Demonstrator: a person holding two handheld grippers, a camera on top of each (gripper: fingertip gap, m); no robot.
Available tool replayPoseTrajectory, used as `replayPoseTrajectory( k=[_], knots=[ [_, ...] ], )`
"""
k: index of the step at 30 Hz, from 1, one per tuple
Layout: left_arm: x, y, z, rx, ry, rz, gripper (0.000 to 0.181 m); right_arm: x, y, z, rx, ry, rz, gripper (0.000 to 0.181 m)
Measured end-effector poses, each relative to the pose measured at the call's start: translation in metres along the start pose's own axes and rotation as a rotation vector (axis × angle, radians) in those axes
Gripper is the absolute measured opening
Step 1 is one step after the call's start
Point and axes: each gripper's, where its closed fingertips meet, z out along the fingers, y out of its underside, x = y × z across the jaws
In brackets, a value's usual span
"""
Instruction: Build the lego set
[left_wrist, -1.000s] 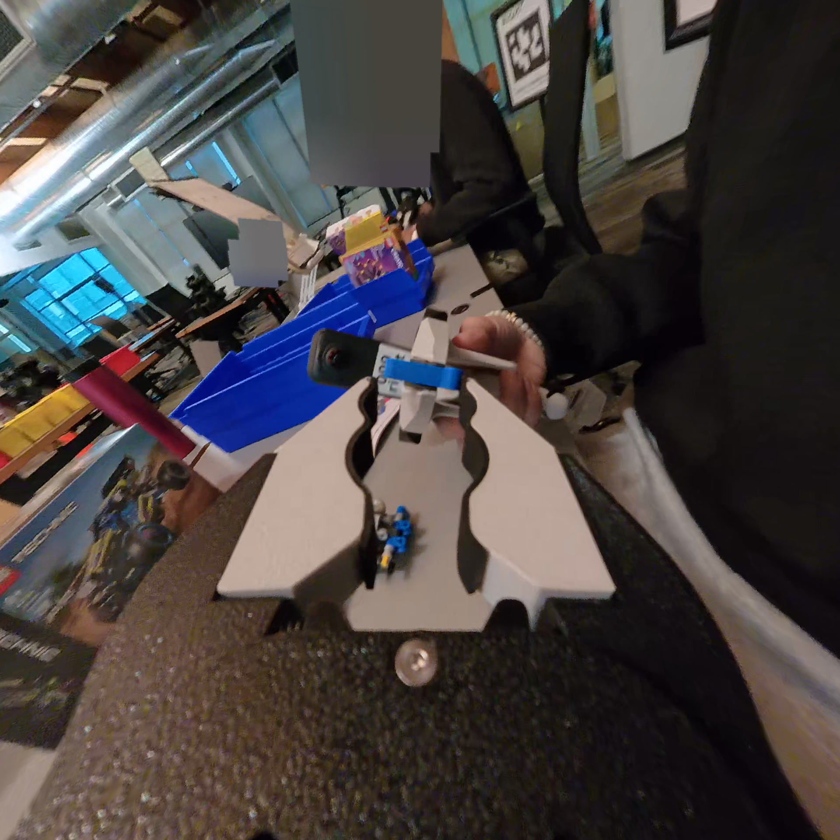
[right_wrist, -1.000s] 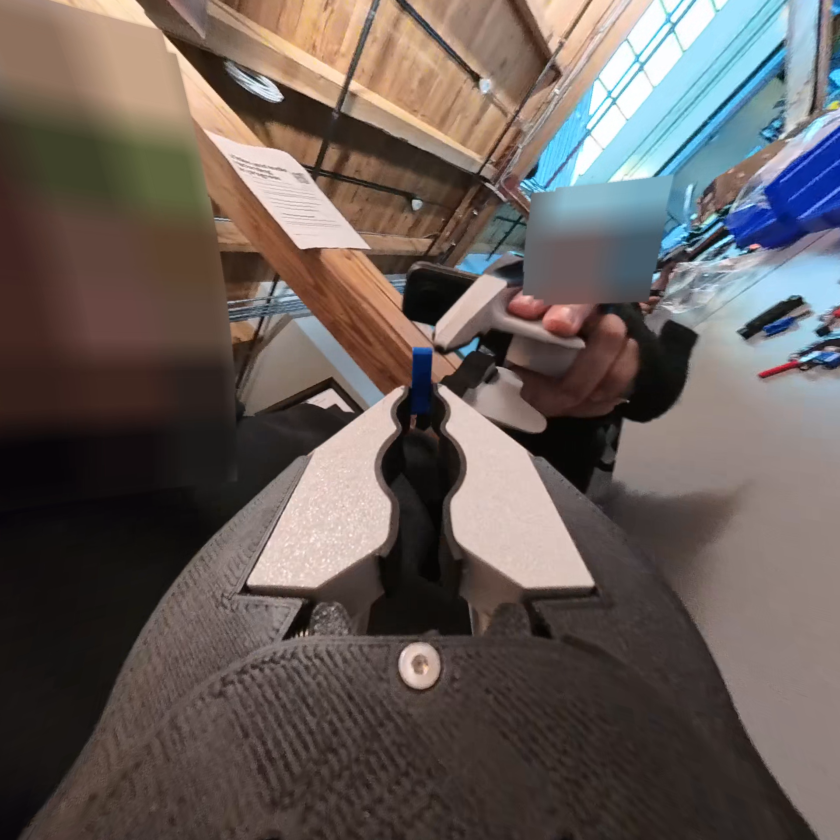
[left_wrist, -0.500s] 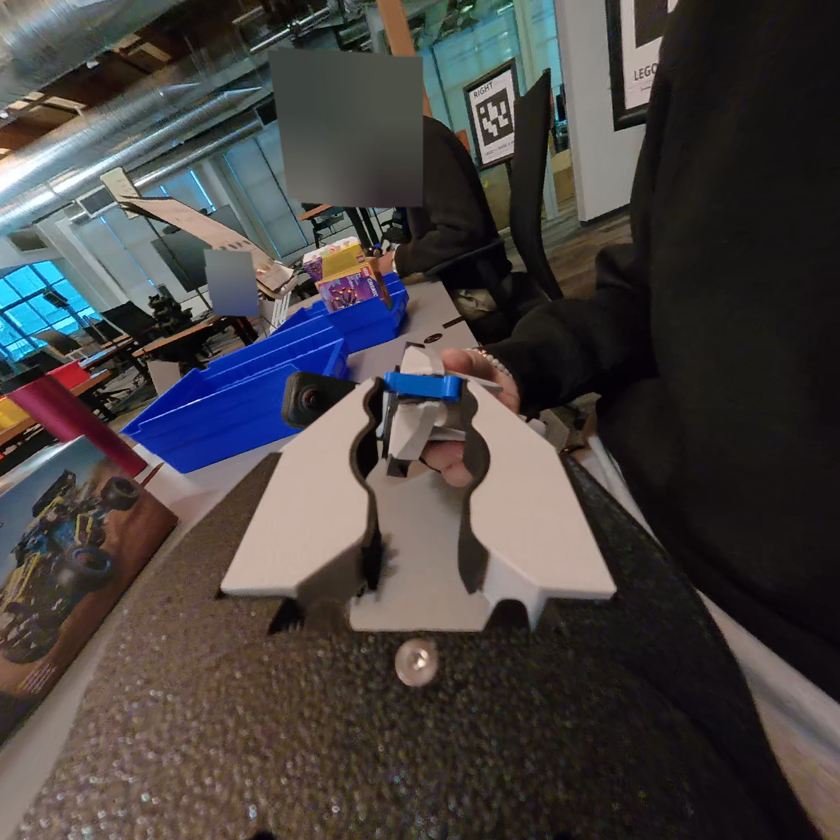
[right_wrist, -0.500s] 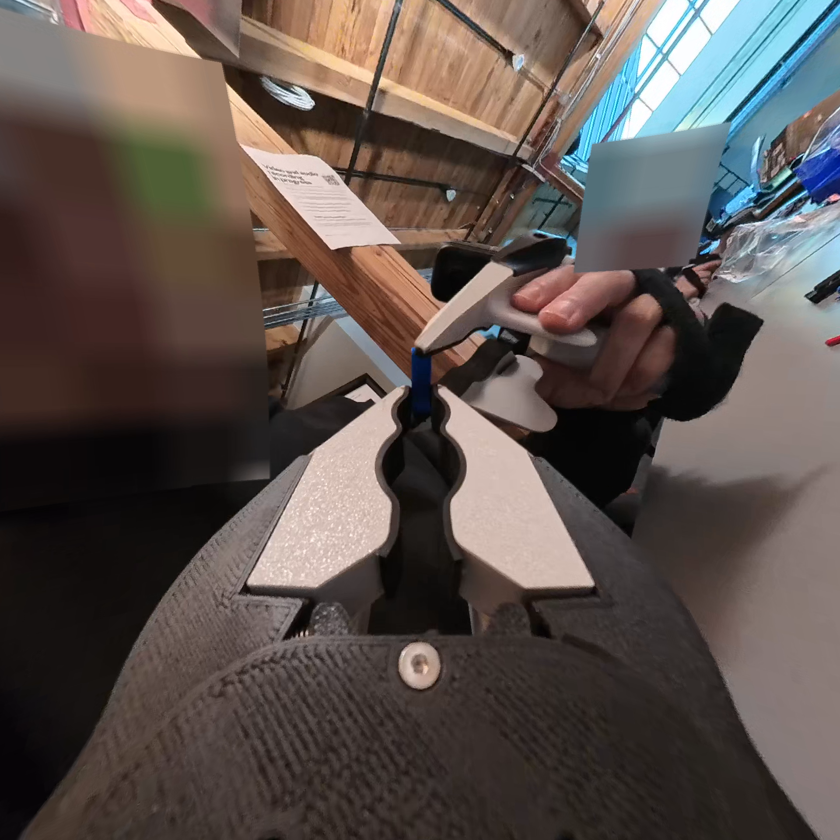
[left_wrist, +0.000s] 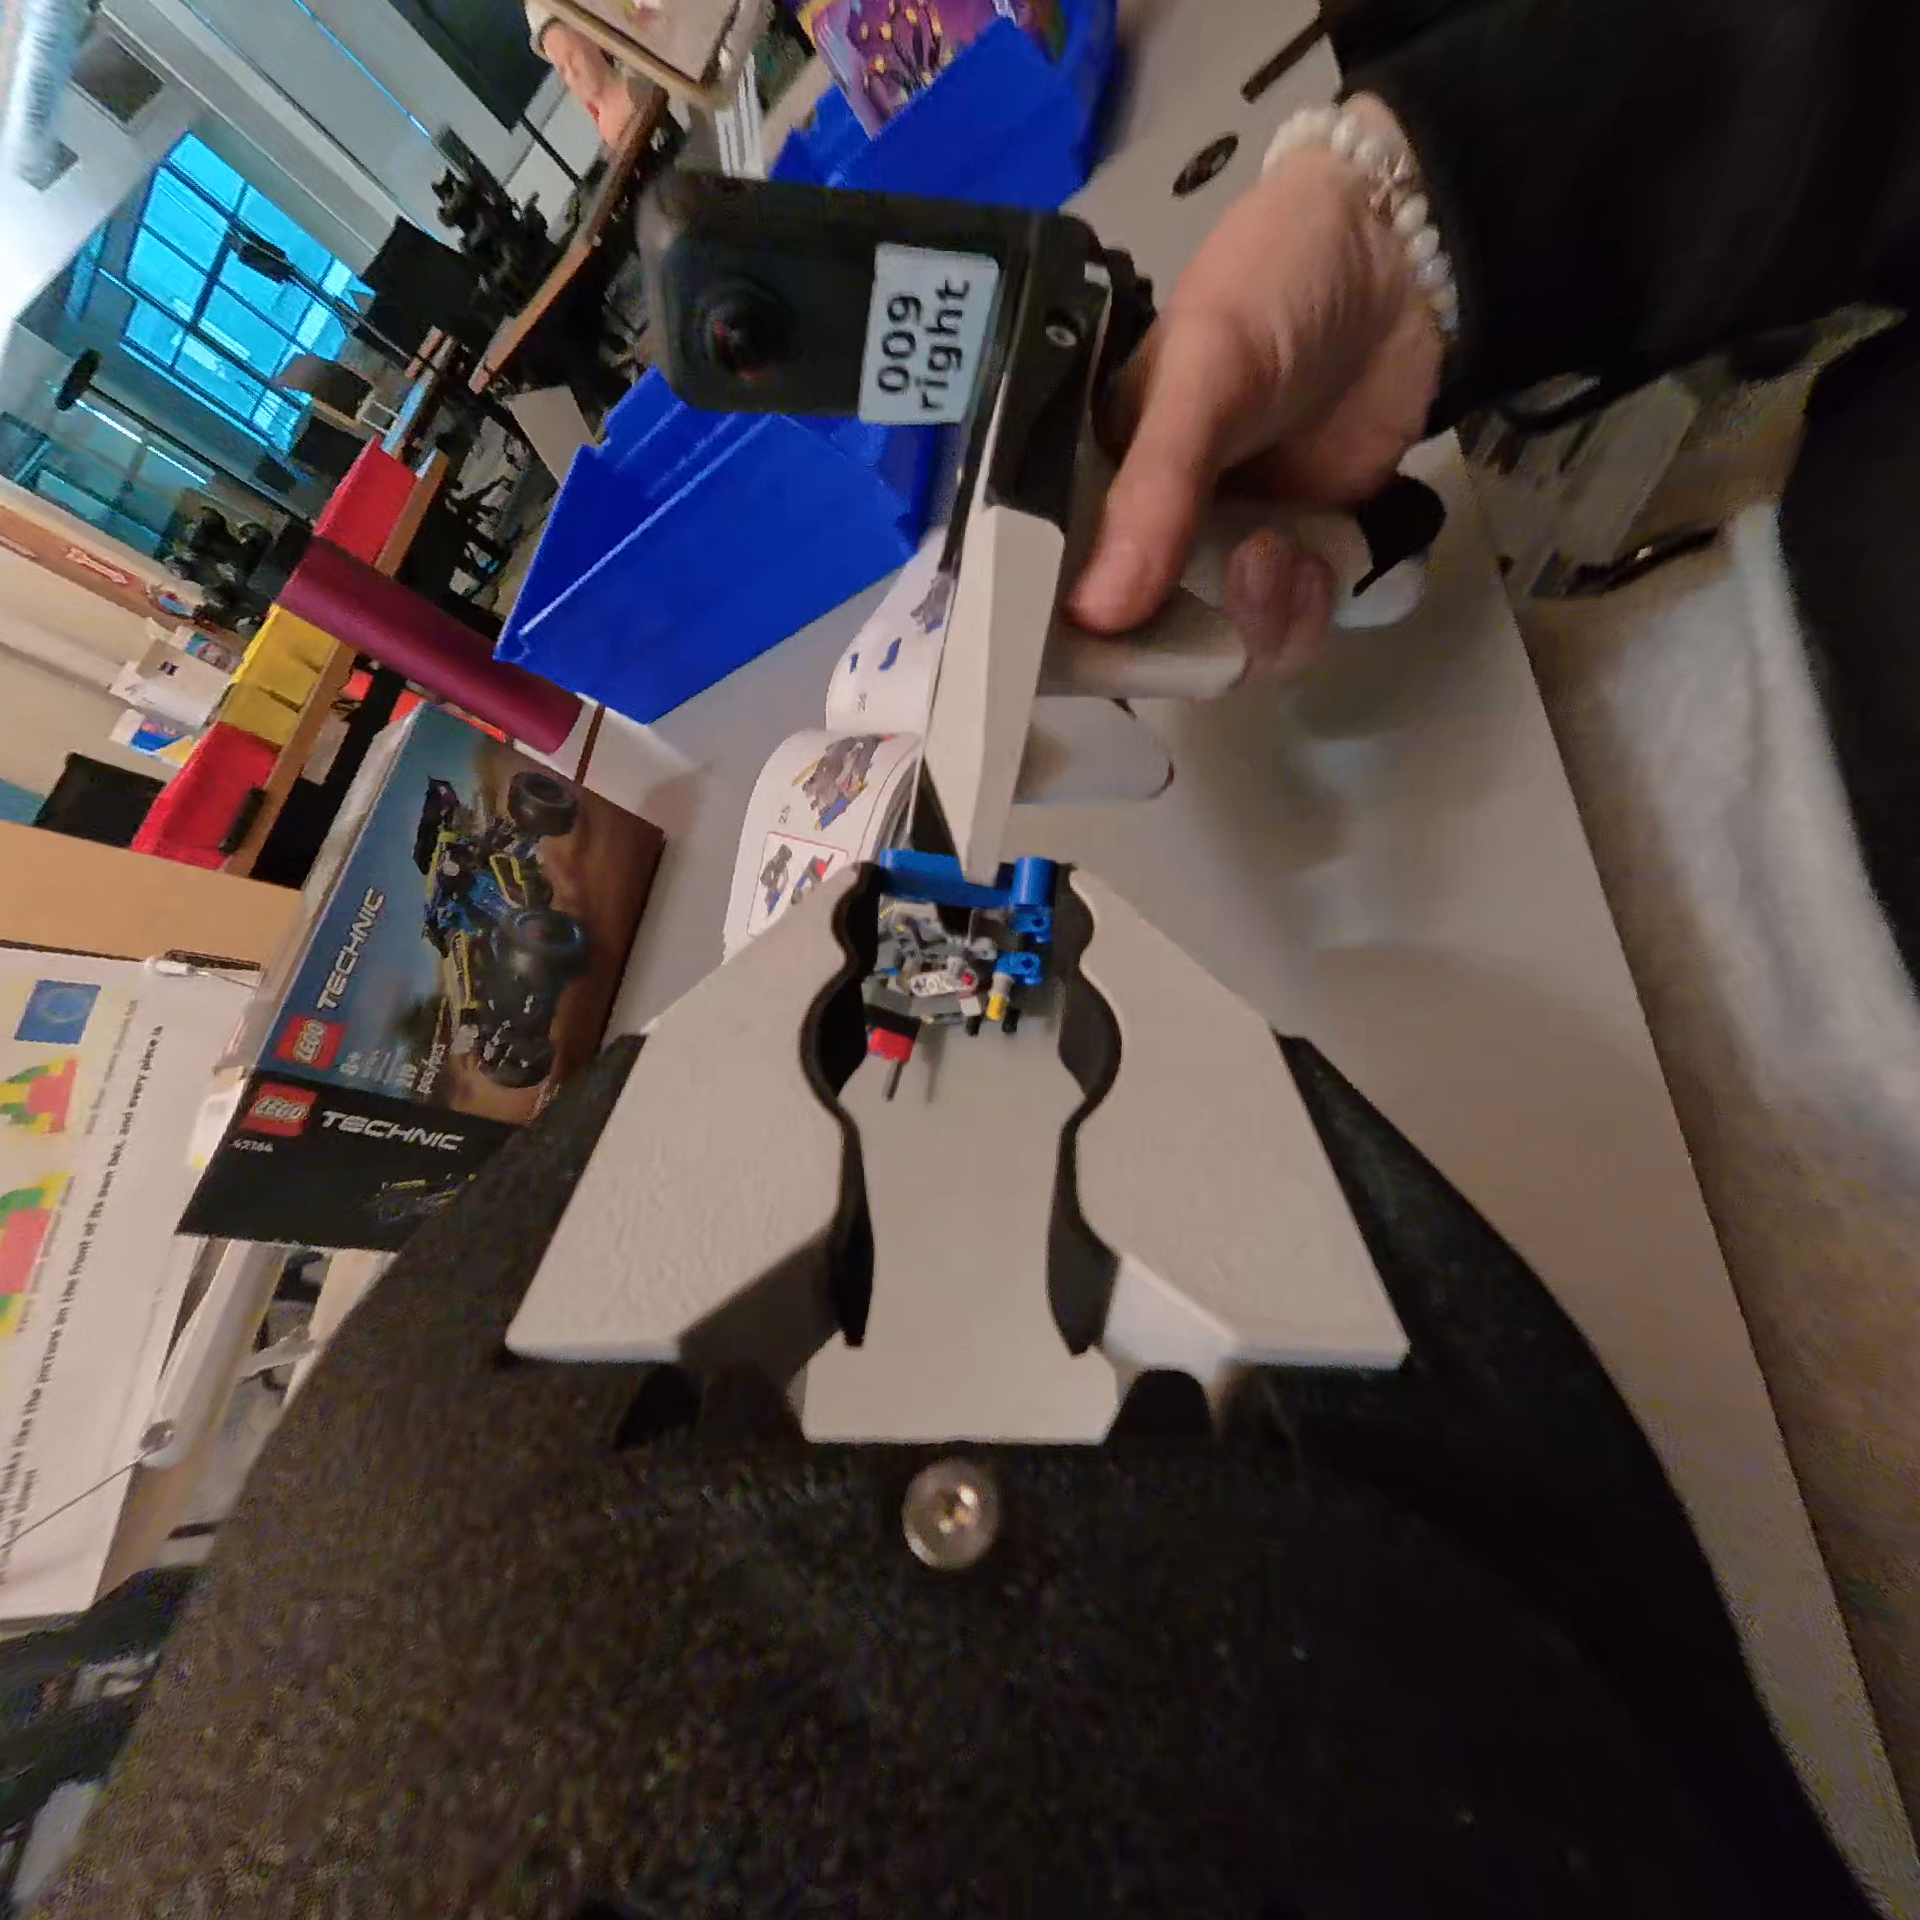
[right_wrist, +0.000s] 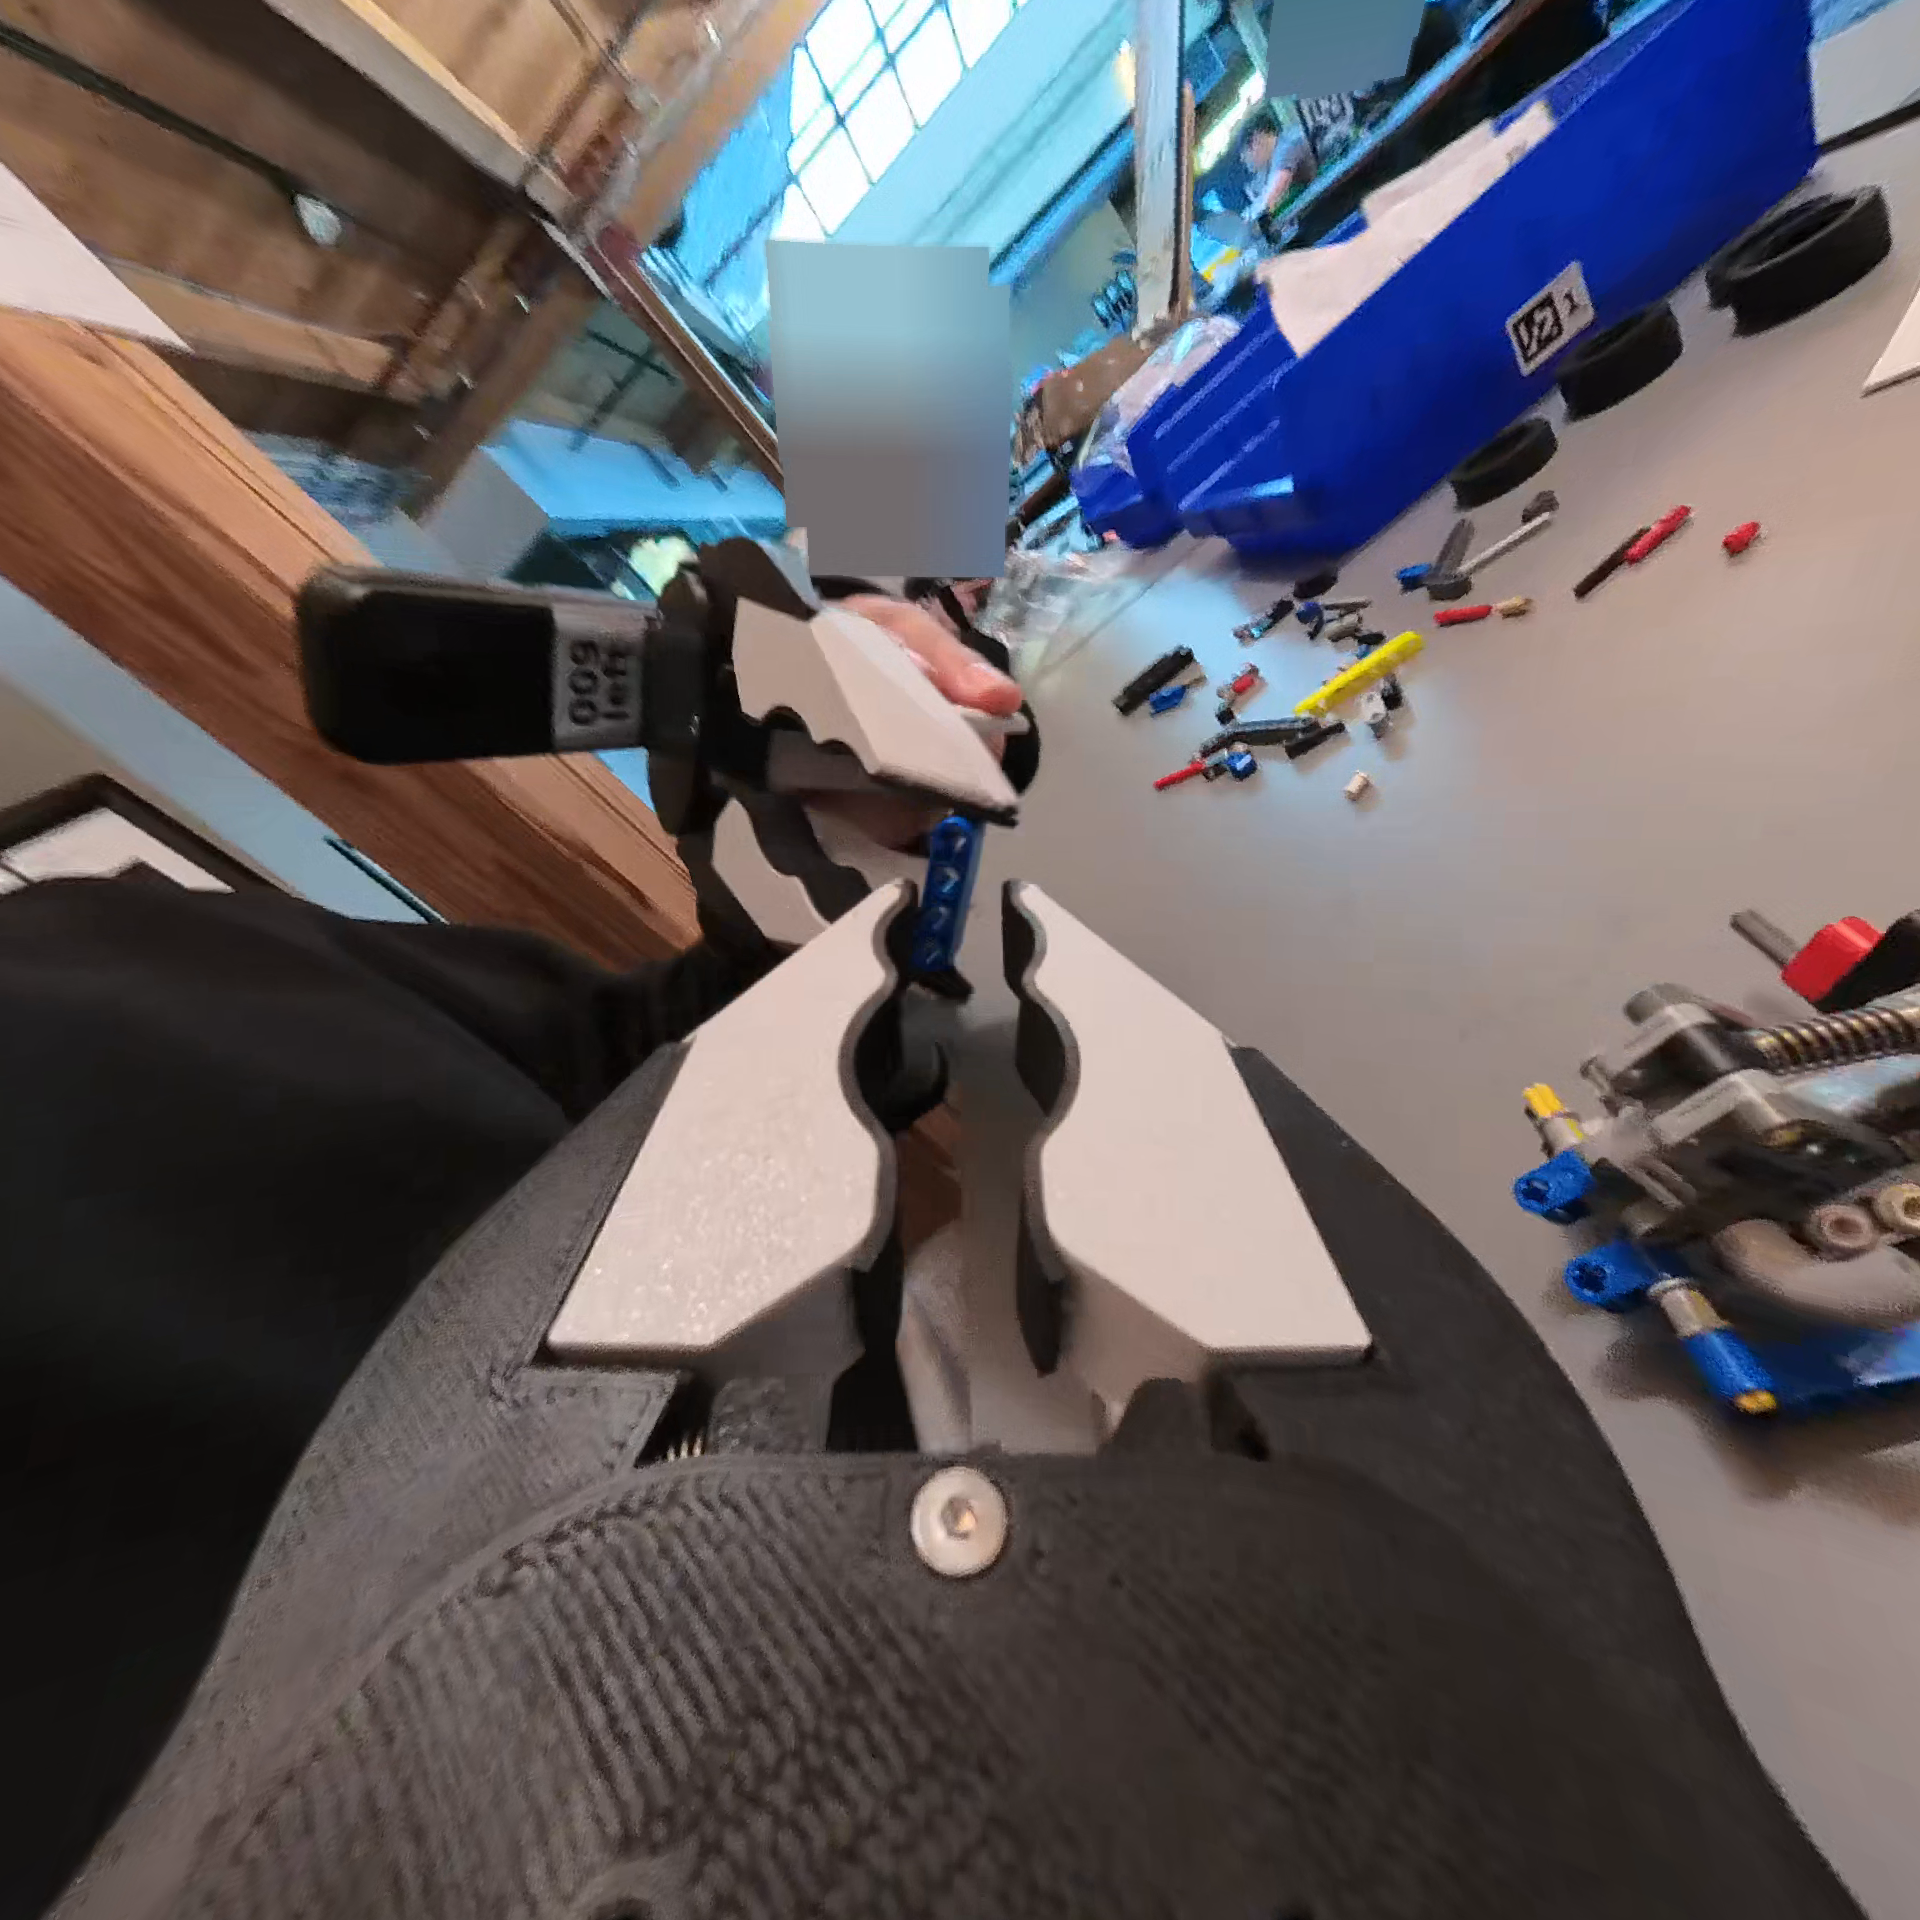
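Hand-over just made. Right gripper (right_wrist: 954, 899) fingers, pinching the blue beam (right_wrist: 951, 883) a second ago, are now spread. Left gripper (left_wrist: 966, 904) fingers, set wide, appear to clamp it end to end, above the desk (right_wrist: 1455, 935). Half-built chassis (right_wrist: 1745, 1164) waits at right.

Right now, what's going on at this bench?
A person is building a Lego Technic vehicle with two handheld grippers. A blue beam sits across the left gripper, apparently clamped end to end between its jaws. The right gripper is at the same beam, but its jaws stand apart, wider than the beam. The partly built chassis and loose parts lie on the grey table.
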Motion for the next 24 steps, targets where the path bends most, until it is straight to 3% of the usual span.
replayPoseTrajectory(
  k=[4,8,13,24],
  knots=[
    [0.0,0.004,0.002,-0.039,-0.024,0.045,0.031,0.002,0.004,0.0,-0.042,0.045,-0.084,0.006],
    [0.001,-0.019,-0.008,0.168,0.007,-0.027,0.031,-0.019,-0.002,-0.003,0.012,-0.152,0.014,0.005],
    [0.007,-0.026,-0.014,0.273,0.07,-0.075,0.031,-0.029,0.002,-0.003,0.013,-0.284,0.096,0.005],
    [0.013,-0.022,-0.014,0.277,0.113,-0.077,0.029,-0.029,0.007,-0.005,-0.03,-0.307,0.151,0.006]
  ],
)
